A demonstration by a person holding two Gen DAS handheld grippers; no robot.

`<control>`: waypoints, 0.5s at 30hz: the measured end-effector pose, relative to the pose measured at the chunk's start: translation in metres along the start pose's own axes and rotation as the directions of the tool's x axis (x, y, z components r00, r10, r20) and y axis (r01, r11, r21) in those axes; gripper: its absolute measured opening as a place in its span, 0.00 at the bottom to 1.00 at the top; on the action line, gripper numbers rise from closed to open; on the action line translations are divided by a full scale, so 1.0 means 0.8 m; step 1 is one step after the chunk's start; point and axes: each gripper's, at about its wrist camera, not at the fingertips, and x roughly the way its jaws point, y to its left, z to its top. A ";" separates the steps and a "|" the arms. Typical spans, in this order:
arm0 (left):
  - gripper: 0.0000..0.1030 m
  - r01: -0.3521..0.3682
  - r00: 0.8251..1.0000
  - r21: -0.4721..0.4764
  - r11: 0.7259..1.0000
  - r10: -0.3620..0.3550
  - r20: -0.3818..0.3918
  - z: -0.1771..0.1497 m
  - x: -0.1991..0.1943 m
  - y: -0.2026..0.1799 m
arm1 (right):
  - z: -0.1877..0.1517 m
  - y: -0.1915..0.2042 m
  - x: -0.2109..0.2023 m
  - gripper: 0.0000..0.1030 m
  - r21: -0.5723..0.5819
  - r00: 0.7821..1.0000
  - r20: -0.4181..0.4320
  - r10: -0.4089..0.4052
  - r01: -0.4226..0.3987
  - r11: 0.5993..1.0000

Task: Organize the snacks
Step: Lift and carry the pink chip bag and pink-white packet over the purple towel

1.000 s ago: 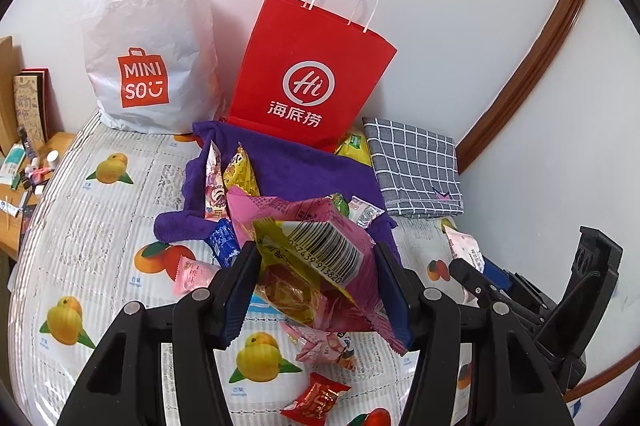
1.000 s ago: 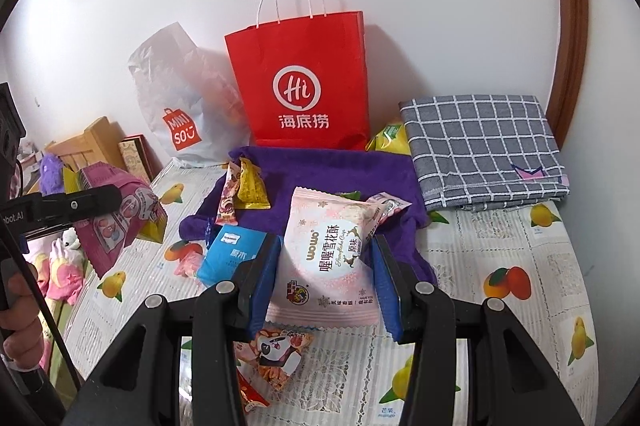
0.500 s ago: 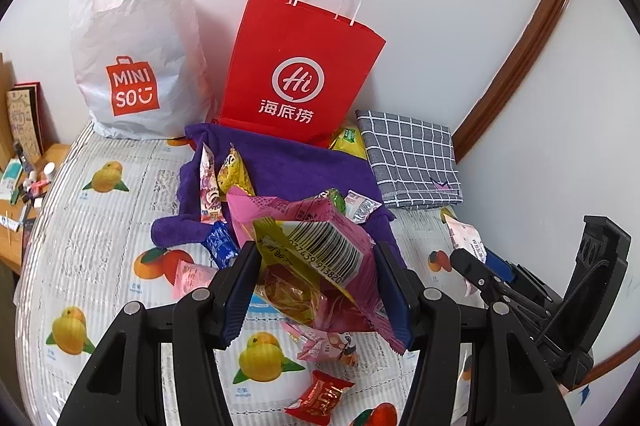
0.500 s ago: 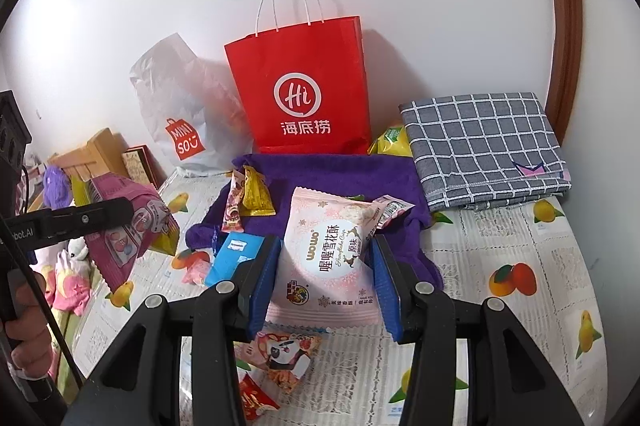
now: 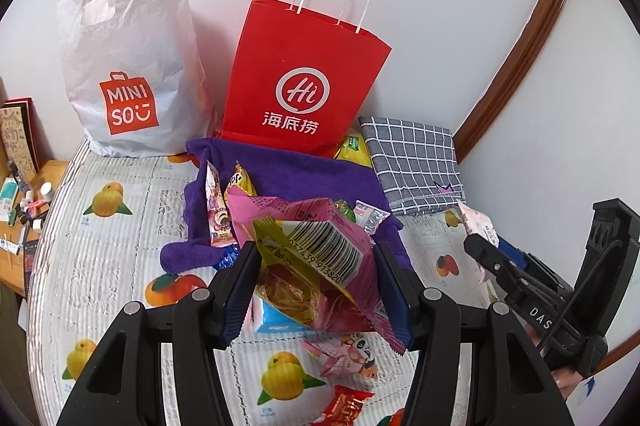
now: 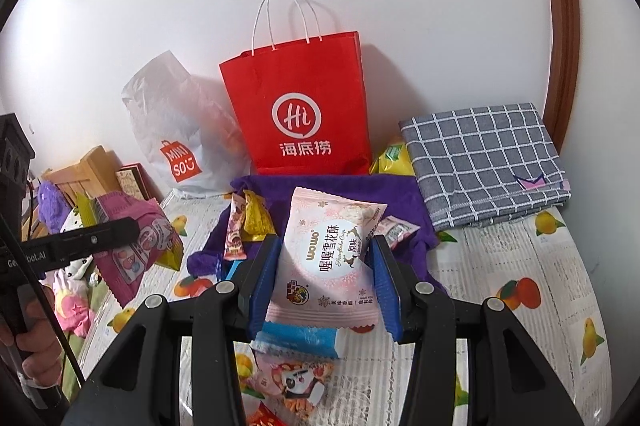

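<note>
- The red paper bag (image 5: 300,98) is taken as landmark; it is seen standing upright against the white wall, white cord handles up.
- The left gripper (image 5: 316,282) is seen clamped on a pink-and-yellow snack packet (image 5: 316,254), barcode side up; both blue pads press its sides. The packet is held above the fruit-print cover (image 5: 100,246), in front of the red bag.
- The right gripper (image 6: 322,266) is seen pinching a pale pink snowflake-print packet (image 6: 328,258) between its blue pads. This packet too is held in front of the red bag, above the cover.
- A purple towel (image 5: 304,178) is spread directly before the foot of the red bag; two slim snack sachets (image 6: 246,222) lie on its left part, a small white-and-pink sachet (image 5: 370,216) on its right part.
- A white Miniso plastic bag (image 5: 132,66) is noted left of the red bag, against the wall.
- A folded grey checked cloth (image 6: 484,162) lies right of the red bag; a yellow packet (image 6: 394,158) is wedged between the two.
- Nearer the cameras than the towel, a blue packet (image 6: 296,340), a pink cartoon-print packet (image 5: 346,354) and a red wrapper (image 5: 348,406) lie on the cover.
- A hand (image 6: 34,354) gripping the left tool's handle is visible at the left edge of the right wrist view.
</note>
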 end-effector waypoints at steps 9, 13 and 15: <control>0.54 0.012 1.000 -0.005 1.000 -0.012 -0.007 0.018 0.024 0.015 | 0.018 -0.001 0.026 0.44 0.006 1.000 -0.008 -0.005 0.005 1.000; 0.54 0.020 1.000 -0.008 1.000 -0.020 -0.012 0.025 0.036 0.019 | 0.024 -0.005 0.039 0.44 0.010 1.000 -0.014 -0.016 0.016 1.000; 0.54 0.024 1.000 -0.006 1.000 -0.024 -0.016 0.028 0.043 0.020 | 0.027 -0.007 0.045 0.44 0.011 1.000 -0.017 -0.020 0.020 1.000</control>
